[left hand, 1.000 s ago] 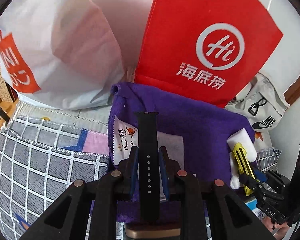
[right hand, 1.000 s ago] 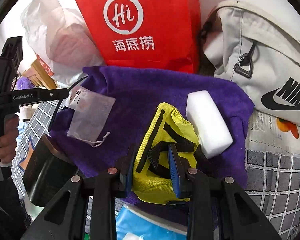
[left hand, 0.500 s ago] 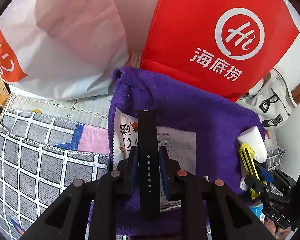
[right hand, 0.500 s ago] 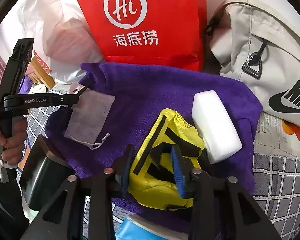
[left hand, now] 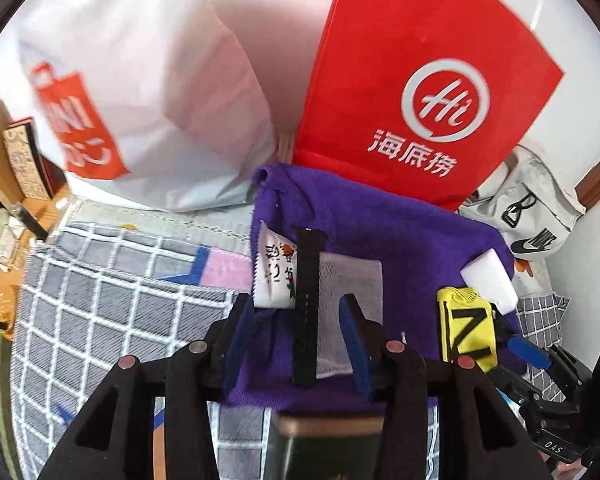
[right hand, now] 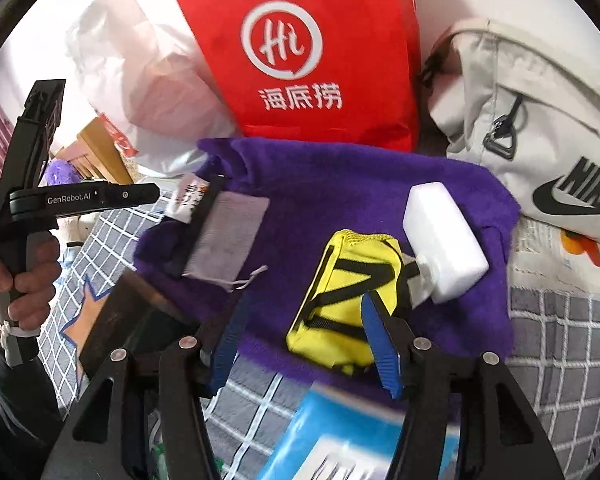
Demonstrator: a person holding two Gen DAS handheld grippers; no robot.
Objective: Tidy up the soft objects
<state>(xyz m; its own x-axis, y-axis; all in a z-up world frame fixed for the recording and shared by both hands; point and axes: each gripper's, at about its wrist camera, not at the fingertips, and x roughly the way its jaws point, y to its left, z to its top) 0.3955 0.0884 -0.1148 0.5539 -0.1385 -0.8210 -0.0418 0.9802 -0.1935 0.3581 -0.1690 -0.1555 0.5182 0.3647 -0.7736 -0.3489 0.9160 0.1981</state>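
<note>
A purple towel (left hand: 380, 232) (right hand: 340, 184) lies spread on the bed. On it a black watch strap (left hand: 306, 304) (right hand: 198, 232) rests across a white mesh pouch (left hand: 348, 280) (right hand: 228, 232). My left gripper (left hand: 296, 332) straddles the strap with its jaws opening, and neither pad touches it. Further right lie a yellow pouch with black straps (right hand: 348, 300) (left hand: 466, 328) and a white sponge block (right hand: 440, 236) (left hand: 488, 280). My right gripper (right hand: 304, 344) is opening over the yellow pouch's near end; its left pad is well clear and its right pad (right hand: 380, 344) is beside the pouch.
A red paper bag (left hand: 420, 80), a white plastic bag (left hand: 140, 100) and a grey Nike bag (right hand: 540, 120) stand behind the towel. Chequered grey bedding (left hand: 100, 300) is on the left. A blue packet (right hand: 340, 432) and a dark box (left hand: 328, 440) lie nearest. A hand (right hand: 20, 272) holds the left gripper's handle.
Both grippers have opened and drawn back a little. The left has let go of the black strap, the right has let go of the yellow pouch; both things now lie on the towel.
</note>
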